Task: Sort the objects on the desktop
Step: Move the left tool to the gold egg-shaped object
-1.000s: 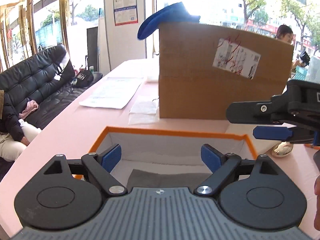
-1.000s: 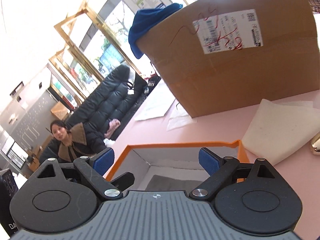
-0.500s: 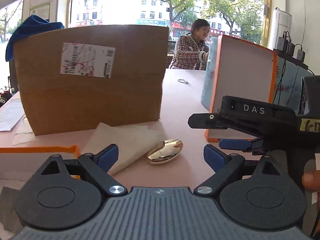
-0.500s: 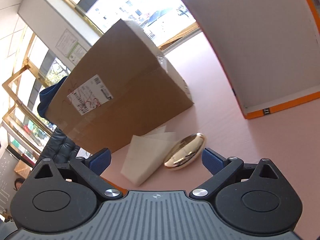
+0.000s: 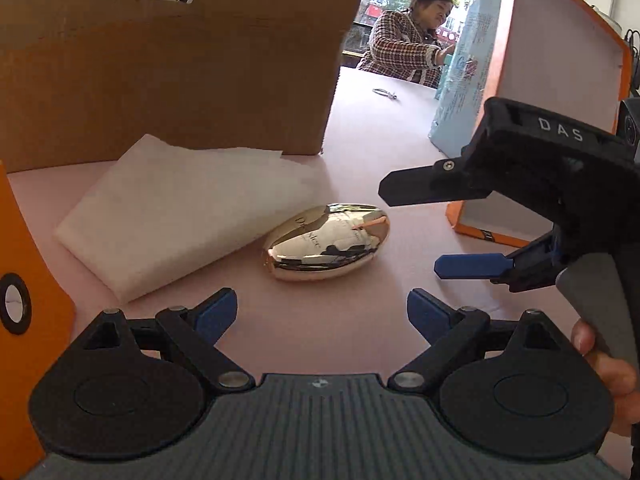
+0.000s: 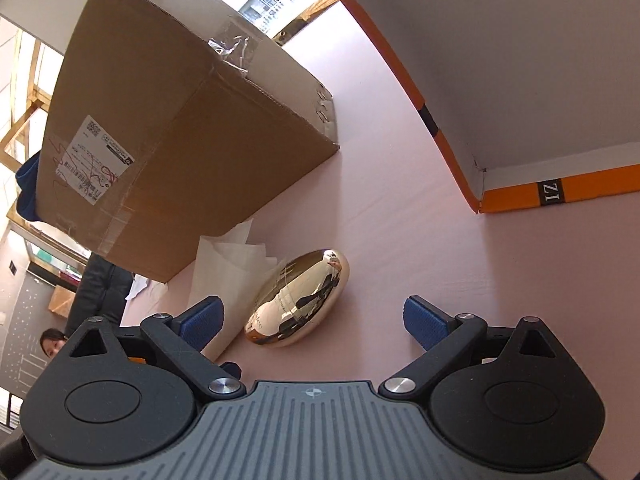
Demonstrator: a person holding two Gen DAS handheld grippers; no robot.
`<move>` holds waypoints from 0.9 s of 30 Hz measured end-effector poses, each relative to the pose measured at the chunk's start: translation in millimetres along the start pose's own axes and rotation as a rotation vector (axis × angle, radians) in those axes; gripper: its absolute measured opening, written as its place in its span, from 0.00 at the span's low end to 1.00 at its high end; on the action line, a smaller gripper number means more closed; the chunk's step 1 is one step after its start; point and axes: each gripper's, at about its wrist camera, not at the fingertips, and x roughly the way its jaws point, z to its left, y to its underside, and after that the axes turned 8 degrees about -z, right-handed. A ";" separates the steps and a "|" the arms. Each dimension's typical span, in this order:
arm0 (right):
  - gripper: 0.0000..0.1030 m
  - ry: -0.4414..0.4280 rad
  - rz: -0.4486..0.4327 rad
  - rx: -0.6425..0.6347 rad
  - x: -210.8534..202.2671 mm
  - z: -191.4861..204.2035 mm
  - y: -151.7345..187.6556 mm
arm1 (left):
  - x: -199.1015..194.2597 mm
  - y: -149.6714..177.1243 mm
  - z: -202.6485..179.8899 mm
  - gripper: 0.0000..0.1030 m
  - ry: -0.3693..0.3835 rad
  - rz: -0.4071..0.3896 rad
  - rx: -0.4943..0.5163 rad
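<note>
A shiny gold egg-shaped case [image 5: 326,242] lies on the pink table, touching the edge of a folded white sheet [image 5: 180,208]. My left gripper [image 5: 320,312] is open just short of the case, nothing between its fingers. My right gripper [image 5: 412,232] comes in from the right, open, its tips close beside the case's right end. In the right wrist view the gold case [image 6: 298,300] lies just ahead of the open right gripper [image 6: 314,318], left of centre, with the white sheet [image 6: 228,264] behind it.
A large cardboard box [image 5: 180,60] stands behind the sheet. An orange-edged box lid [image 5: 560,80] stands upright at the right, a pale blue box [image 5: 460,80] behind it. An orange box wall [image 5: 24,280] is at the left edge. A person in a plaid jacket [image 5: 404,48] stands beyond the table.
Both grippers swung right from over the orange-rimmed box and came down close to the gold case. Both stayed open.
</note>
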 end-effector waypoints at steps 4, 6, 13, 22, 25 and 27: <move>0.94 -0.032 0.018 -0.030 15.2 -1.1 -10.5 | 13.9 0.8 0.2 0.89 -0.036 -0.024 0.071; 0.92 -0.042 0.024 -0.063 23.3 0.8 -14.7 | 19.3 1.1 -3.9 0.89 -0.056 -0.025 0.110; 0.79 -0.030 0.040 -0.184 35.5 12.2 -13.1 | 32.5 -3.0 -11.8 0.88 -0.072 -0.016 0.159; 0.46 -0.062 0.054 -0.146 37.8 5.0 -11.4 | 27.4 -0.9 -10.2 0.67 -0.048 -0.036 0.177; 0.44 -0.068 0.049 -0.130 36.8 3.4 -11.6 | 25.5 0.6 -14.0 0.67 -0.043 -0.041 0.181; 0.43 -0.072 0.046 -0.122 35.7 2.4 -11.7 | 24.7 0.9 -13.0 0.67 -0.041 -0.042 0.171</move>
